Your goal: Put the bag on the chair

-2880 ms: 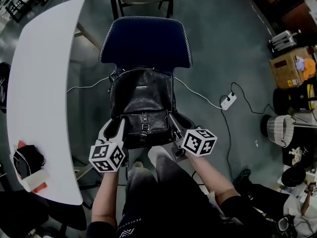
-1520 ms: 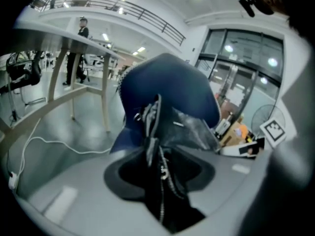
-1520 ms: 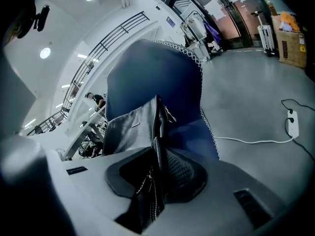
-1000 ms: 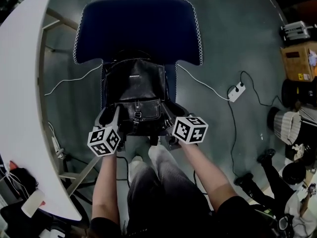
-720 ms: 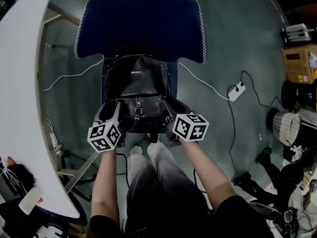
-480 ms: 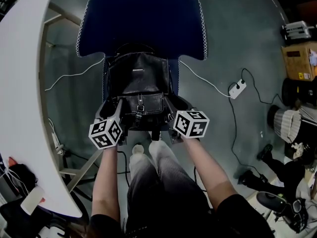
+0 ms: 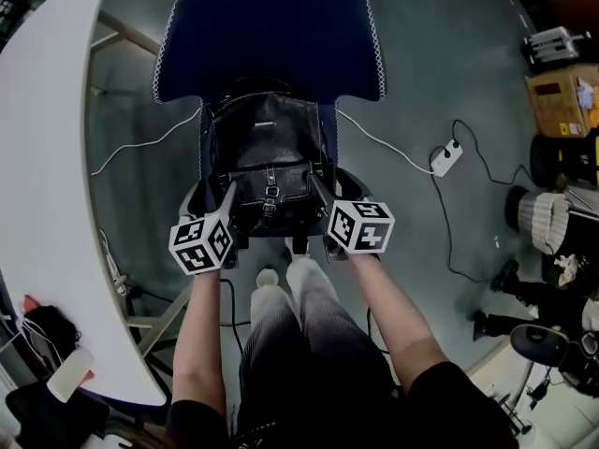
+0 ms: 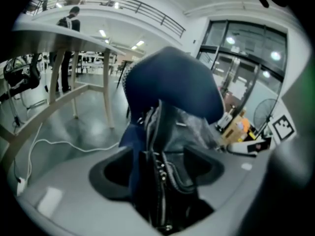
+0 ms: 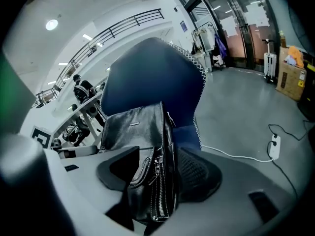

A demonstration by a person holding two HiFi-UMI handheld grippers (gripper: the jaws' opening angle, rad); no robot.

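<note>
A black leather bag (image 7: 267, 157) stands on the seat of the blue chair (image 7: 271, 36) and leans on its backrest. My left gripper (image 7: 211, 204) is at the bag's lower left side and my right gripper (image 7: 332, 199) at its lower right side. In the left gripper view the bag's zipped edge (image 8: 184, 132) lies between the opening jaws of the left gripper (image 8: 160, 163), with gaps at the pads. In the right gripper view the bag (image 9: 133, 132) runs between the right gripper's (image 9: 158, 173) opening jaws, the pads standing off it.
A curved white table (image 7: 47, 157) runs along the left, with small items (image 7: 70, 372) at its near end. A white power strip (image 7: 445, 160) and cables lie on the floor at right. A cardboard box (image 7: 557, 96) and clutter stand at far right. The person's legs (image 7: 299, 344) are just before the chair.
Both grippers stay at the bag's lower sides while the bag rests on the seat. The head view has shifted a little; the chair sits slightly more to the right.
</note>
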